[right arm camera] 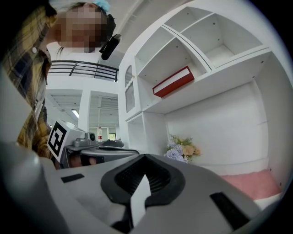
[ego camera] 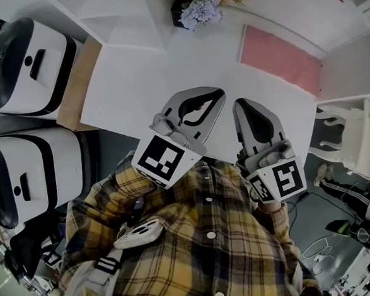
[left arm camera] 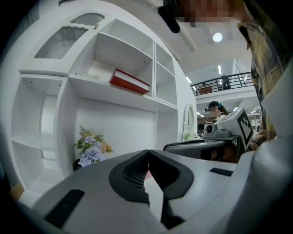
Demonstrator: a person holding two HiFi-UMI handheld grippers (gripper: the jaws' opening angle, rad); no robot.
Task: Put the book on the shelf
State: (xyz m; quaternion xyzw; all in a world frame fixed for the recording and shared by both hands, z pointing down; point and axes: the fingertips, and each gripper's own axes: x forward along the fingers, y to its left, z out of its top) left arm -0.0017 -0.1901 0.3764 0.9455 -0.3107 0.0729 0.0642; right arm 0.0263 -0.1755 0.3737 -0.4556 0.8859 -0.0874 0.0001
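Observation:
A red book with a white page edge (left arm camera: 129, 81) lies flat on an upper board of the white shelf unit (left arm camera: 114, 93); the right gripper view shows the same book (right arm camera: 173, 82) on that shelf (right arm camera: 215, 75). Neither gripper touches it. In the head view both grippers are held close to the person's chest over the white table (ego camera: 132, 90). My left gripper (ego camera: 219, 93) has its jaws together with nothing between them, as its own view shows (left arm camera: 147, 153). My right gripper (ego camera: 240, 105) is shut and empty too (right arm camera: 145, 157).
A dark pot of pale flowers (ego camera: 198, 9) stands at the table's back against the shelf. A pink mat (ego camera: 279, 59) lies at the back right. Two white machines (ego camera: 26, 63) stand to the left. A white ornate chair (ego camera: 338, 133) is at the right.

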